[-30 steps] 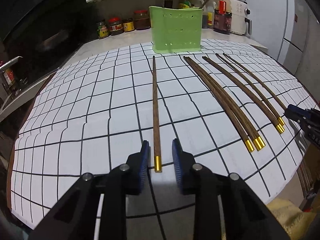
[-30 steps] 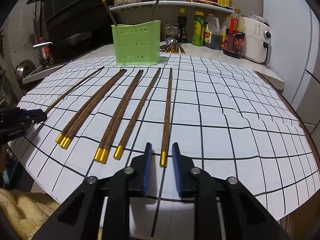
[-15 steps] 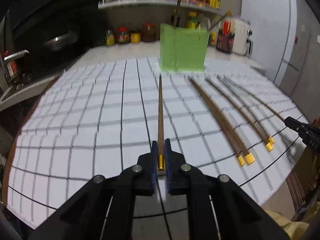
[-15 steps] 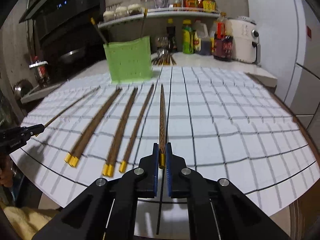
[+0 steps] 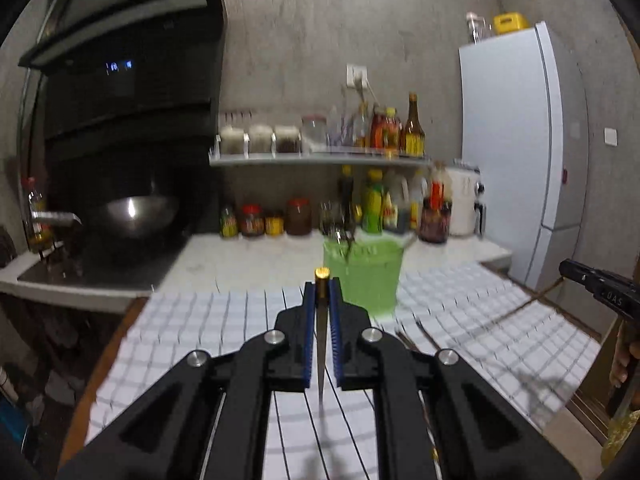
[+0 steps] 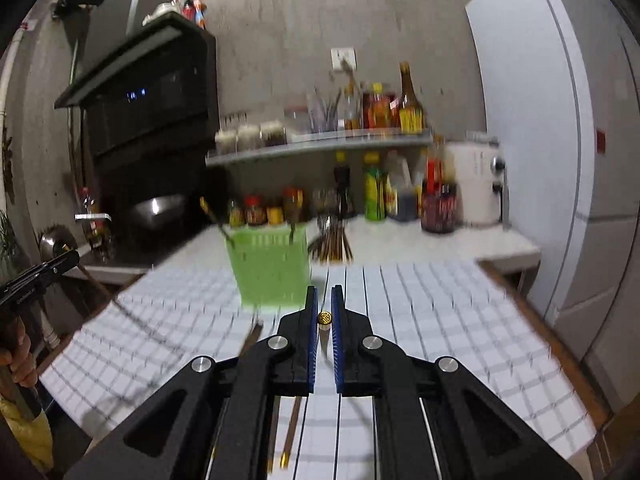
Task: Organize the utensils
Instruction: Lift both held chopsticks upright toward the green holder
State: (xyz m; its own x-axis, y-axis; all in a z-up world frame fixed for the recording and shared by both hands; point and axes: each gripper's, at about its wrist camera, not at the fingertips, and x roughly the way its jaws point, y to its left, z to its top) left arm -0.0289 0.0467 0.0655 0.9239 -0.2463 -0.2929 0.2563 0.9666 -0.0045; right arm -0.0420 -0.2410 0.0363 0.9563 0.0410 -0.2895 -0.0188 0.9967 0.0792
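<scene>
**Operator:** Green plastic utensil holder [image 5: 362, 276] stands upright on the table [image 5: 500, 320], on its checked covering, at the far edge near the bottles. Confirm bearing from each gripper.

**Technician:** In the left wrist view the holder lies ahead and slightly to the right of the left gripper [image 5: 322, 300]. In the right wrist view the same holder [image 6: 272, 268] lies ahead and slightly to the left of the right gripper [image 6: 324, 312]. It therefore sits between the two lines of approach. Neither hand reads as clearly nearer.

**Operator:** State of each gripper?

**Technician:** Both are clamped on one chopstick each, near the gold cap. The left chopstick [image 5: 322, 292] shows its cap above the blue pads, with the shaft hanging down toward the table. The right chopstick [image 6: 324, 320] presents its cap almost end-on, shaft also dropping below. Both views are motion-blurred.

**Operator:** Long axis relative to the holder?

**Technician:** Steeply tilted, tip low, cap high. My judgement: the tip must be carried over the holder's open top before lowering. Other chopsticks [image 6: 288, 436] lie on the table below the right gripper, and some already stand in the holder.
</scene>
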